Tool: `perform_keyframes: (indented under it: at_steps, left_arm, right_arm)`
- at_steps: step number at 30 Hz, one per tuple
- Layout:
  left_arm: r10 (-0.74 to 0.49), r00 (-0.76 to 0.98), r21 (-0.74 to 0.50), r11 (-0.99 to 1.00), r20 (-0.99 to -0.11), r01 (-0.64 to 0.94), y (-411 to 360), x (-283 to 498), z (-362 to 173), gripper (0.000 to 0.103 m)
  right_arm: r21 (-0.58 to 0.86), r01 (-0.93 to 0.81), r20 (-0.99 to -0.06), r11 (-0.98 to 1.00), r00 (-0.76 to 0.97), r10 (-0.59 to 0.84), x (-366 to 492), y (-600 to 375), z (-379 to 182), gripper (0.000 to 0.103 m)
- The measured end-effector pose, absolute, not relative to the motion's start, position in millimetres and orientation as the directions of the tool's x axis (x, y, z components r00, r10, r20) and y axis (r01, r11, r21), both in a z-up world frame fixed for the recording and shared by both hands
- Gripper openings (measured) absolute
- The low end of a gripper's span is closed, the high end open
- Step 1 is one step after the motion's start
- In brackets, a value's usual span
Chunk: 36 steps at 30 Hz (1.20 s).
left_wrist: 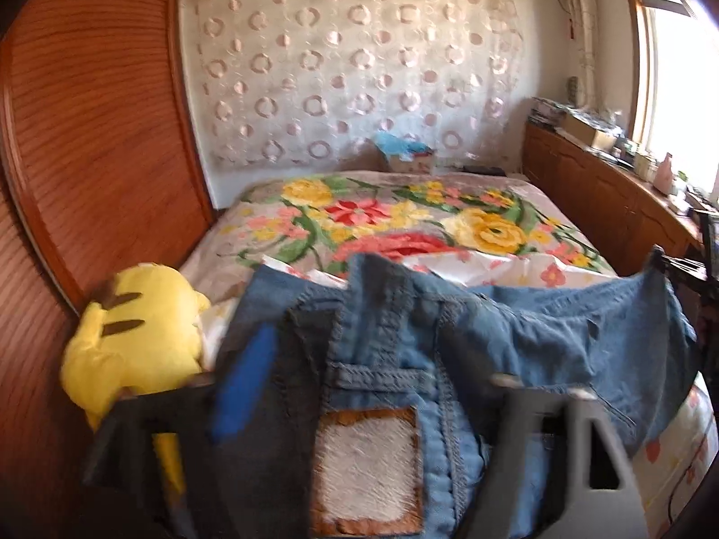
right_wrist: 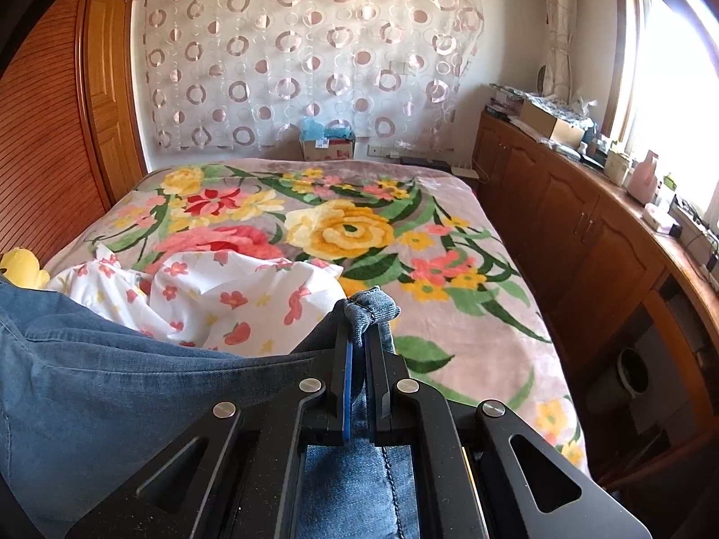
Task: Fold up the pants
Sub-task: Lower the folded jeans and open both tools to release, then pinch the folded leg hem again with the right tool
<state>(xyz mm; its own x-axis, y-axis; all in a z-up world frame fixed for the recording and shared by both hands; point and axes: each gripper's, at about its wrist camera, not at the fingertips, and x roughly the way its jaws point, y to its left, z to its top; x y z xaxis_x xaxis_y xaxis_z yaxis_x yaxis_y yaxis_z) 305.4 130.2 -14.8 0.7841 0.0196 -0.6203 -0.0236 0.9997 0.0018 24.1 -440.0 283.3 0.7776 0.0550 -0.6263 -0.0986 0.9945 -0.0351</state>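
- Right claw [right_wrist: 357, 350] is seen clamped tight on a bunched corner of the jeans [right_wrist: 112, 373], with a knot of hemmed denim poking out above the two closed fingers.
- Left claw [left_wrist: 359, 404] is seen with its fingers spread wide; one finger [left_wrist: 242, 386], faced with a blue pad, shows at the left and the other at the right, both blurred.
- Between those spread fingers the waistband of the jeans, with its pale leather-edged patch [left_wrist: 366, 471] and a belt loop, is draped; whether either finger presses on the cloth cannot be told from the blurred view.
- From the waistband the denim is stretched to the right in the left wrist view, where its far corner is pinched by a dark object at the frame's edge.
- In the right wrist view the jeans are spread from the clamped corner down and to the left, above the near end of the bed.
- A flowered blanket [right_wrist: 359, 233] is laid over the bed, and a white sheet with small red flowers [right_wrist: 233, 292] is crumpled on it just beyond the jeans.
- A yellow plush toy [left_wrist: 139, 341] is set at the bed's left edge, against the slatted wooden wardrobe [left_wrist: 90, 134].
- Low wooden cabinets [right_wrist: 584, 233] with a cluttered top are lined along the right wall beneath the window.
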Motion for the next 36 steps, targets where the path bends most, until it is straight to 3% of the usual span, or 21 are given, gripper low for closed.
perform_keyframes:
  at_steps: [3,7,12,21,36]
  left_arm:
    - [0.032,0.772,0.029,0.999,-0.634,-0.017,122.3,304.7,-21.9,0.084]
    - [0.015,0.765,0.028,1.000,-0.644,0.004,116.5,297.3,-28.4,0.084]
    - [0.005,0.762,0.033,0.999,-0.647,0.021,111.9,281.3,-35.0,0.084]
    - [-0.001,0.746,0.022,1.000,-0.666,0.021,116.8,255.9,-50.5,0.084]
    - [0.015,0.732,0.028,1.000,-0.681,0.006,124.6,239.2,-61.8,0.084]
  right_arm:
    - [-0.001,-0.091,-0.628,0.996,0.775,0.070,17.8,-446.6,287.4,0.004]
    - [0.009,-0.097,-0.631,0.995,0.772,0.081,2.2,-453.5,294.2,0.025]
    - [0.046,-0.119,-0.622,0.992,0.773,0.122,-35.0,-471.2,296.1,0.041]
    - [0.035,-0.156,-0.707,0.987,0.694,0.134,-79.9,-499.4,269.6,0.051]
    - [0.117,-0.145,-0.752,0.983,0.633,0.183,-79.6,-497.0,258.7,0.051]
